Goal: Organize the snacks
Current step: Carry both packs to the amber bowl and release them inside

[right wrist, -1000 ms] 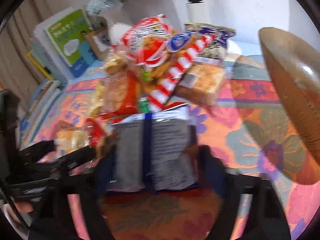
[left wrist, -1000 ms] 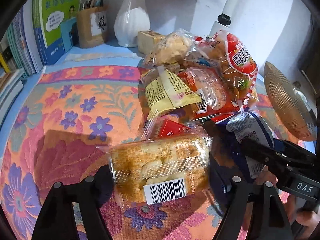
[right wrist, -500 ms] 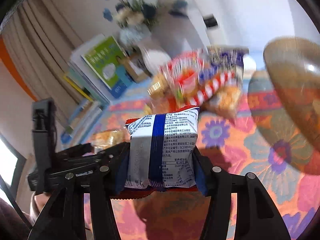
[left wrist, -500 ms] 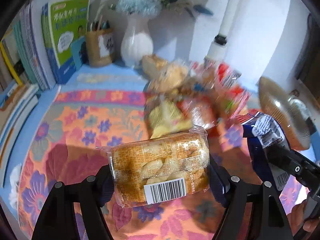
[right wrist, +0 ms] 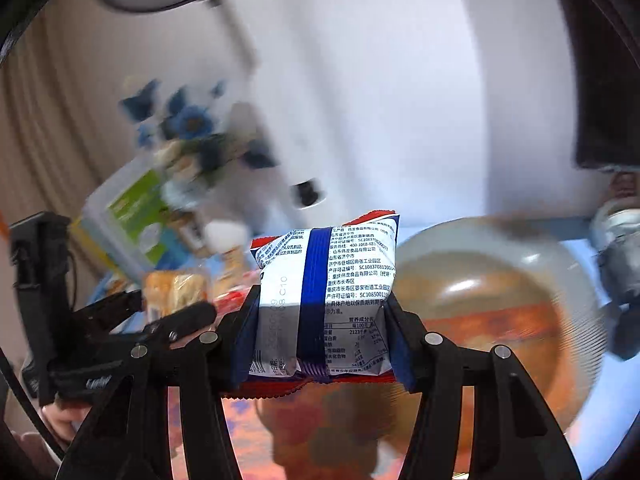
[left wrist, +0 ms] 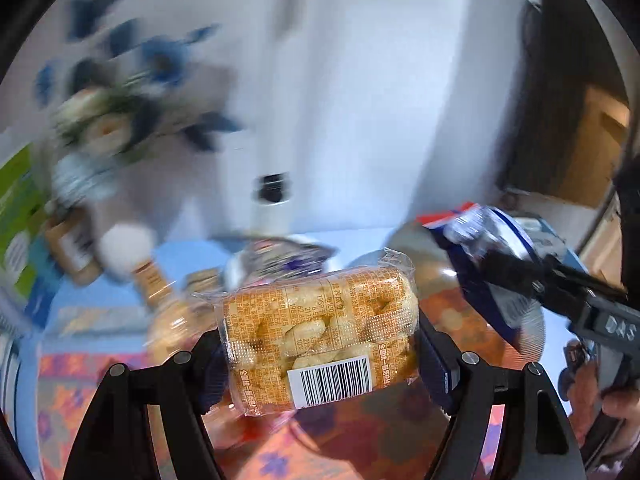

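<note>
Orange pastry pack (left wrist: 320, 336) crosswise in left gripper (left wrist: 320, 354) clamp; upright white-blue packet (right wrist: 324, 300) in right gripper (right wrist: 320, 340) clamp.

I see the clear-wrapped orange pastry pack (left wrist: 320, 336) between my left gripper's (left wrist: 320, 354) jaws, the ribbed glass bowl (right wrist: 520, 300) to its right, the flowered tablecloth (left wrist: 280, 456) below.

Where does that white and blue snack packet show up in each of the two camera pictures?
Left wrist view: the white and blue snack packet is at the right edge, clamped in the right hand-held gripper.
Right wrist view: the packet fills the centre, pinched between that gripper's two fingers.
Shared landmark: the blurred blue flowers, upper left in both.
</note>
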`<act>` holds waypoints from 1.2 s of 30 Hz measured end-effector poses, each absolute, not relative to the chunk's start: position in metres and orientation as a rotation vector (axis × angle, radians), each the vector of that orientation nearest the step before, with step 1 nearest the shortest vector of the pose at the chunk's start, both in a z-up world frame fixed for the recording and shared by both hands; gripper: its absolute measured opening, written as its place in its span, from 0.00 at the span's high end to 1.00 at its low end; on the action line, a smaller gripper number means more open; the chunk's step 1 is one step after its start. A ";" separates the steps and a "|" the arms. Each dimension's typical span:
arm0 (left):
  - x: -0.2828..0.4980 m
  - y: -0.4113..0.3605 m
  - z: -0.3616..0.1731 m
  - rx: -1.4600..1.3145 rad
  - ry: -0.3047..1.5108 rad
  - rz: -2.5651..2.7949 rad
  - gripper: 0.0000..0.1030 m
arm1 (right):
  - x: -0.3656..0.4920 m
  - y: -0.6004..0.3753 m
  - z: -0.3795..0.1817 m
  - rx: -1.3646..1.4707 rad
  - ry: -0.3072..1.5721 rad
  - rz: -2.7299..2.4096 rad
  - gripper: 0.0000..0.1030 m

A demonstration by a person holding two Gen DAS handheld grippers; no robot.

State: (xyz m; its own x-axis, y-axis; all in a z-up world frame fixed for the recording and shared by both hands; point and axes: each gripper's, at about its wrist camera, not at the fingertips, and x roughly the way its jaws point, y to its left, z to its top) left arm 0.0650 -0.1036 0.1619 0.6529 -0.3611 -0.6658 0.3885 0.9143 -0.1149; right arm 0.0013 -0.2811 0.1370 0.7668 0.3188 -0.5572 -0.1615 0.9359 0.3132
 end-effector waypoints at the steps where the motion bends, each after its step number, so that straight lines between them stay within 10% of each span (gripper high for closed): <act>1: 0.068 -0.117 0.161 0.051 0.750 -0.446 0.26 | 0.006 -0.292 0.138 0.259 0.651 0.244 0.48; 14: 0.096 -0.214 0.121 0.138 0.940 -0.591 0.13 | 0.029 -0.360 0.105 0.279 0.809 0.098 0.23; 36: 0.055 0.008 0.135 -0.014 0.868 -0.290 0.05 | -0.006 -0.229 0.136 0.374 0.601 0.419 0.15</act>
